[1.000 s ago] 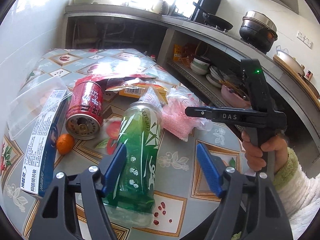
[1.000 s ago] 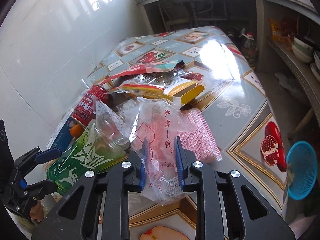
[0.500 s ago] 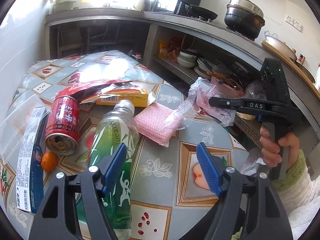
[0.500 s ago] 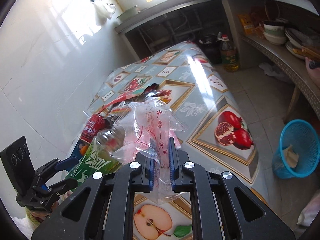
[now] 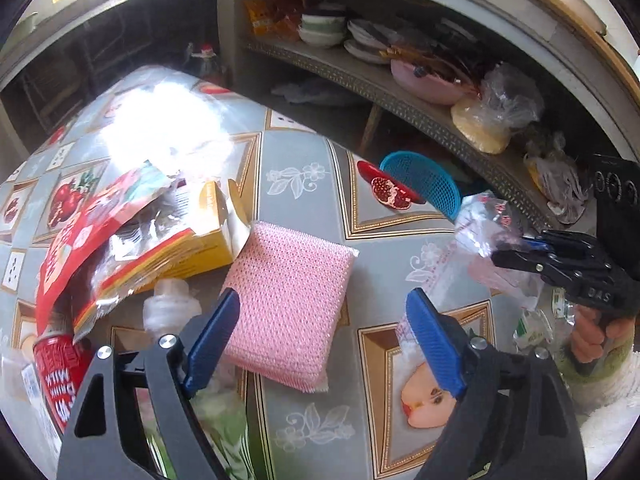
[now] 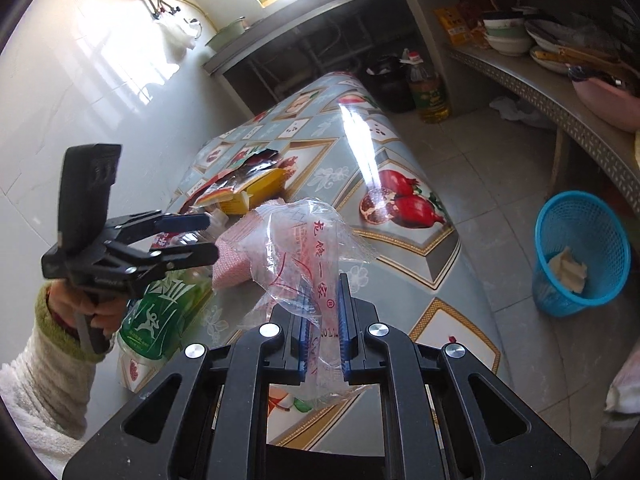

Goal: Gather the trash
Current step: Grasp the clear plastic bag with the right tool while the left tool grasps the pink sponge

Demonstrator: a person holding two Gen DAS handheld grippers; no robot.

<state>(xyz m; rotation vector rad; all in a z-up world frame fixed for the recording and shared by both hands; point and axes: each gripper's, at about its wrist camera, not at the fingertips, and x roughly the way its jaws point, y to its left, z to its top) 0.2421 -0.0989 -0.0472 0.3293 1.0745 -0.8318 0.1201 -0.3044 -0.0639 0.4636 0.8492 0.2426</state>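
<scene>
Nearest in the right wrist view, the right gripper (image 6: 322, 326) has its blue pads pressed together on a clear plastic bag (image 6: 308, 248) with red print, which stands up crumpled from between them above the table (image 6: 400, 152). In the left wrist view the same bag (image 5: 486, 236) hangs from the right gripper (image 5: 504, 254) at the right edge, off the tabletop and in front of the shelf (image 5: 420, 116). The left gripper (image 5: 326, 344) has just been widening its jaws; they stand far apart with nothing between the pads, poised over a pink scouring pad (image 5: 286, 300) that lies flat on the patterned table (image 5: 296, 160). Under the left finger lies a green bottle (image 5: 224, 420), its clear neck toward the pad. At the lower left lies a red can (image 5: 60, 380) on its side. Just beyond the pad sits a yellow box (image 5: 188, 240), touching the pad's corner, with a red wrapper (image 5: 92, 224) draped over it. From the right wrist camera, the left gripper (image 6: 200, 240) shows at the left, held in a hand (image 6: 88, 304) with a fleecy sleeve, above the green bottle (image 6: 160, 308). Farther off, on the tiled floor to the right of the table, stands a blue basket (image 6: 580, 252) with a pale scrap inside; it also shows past the table's far edge in the left view (image 5: 424, 184). Bowls (image 5: 324, 28) and plates fill the shelf behind.
</scene>
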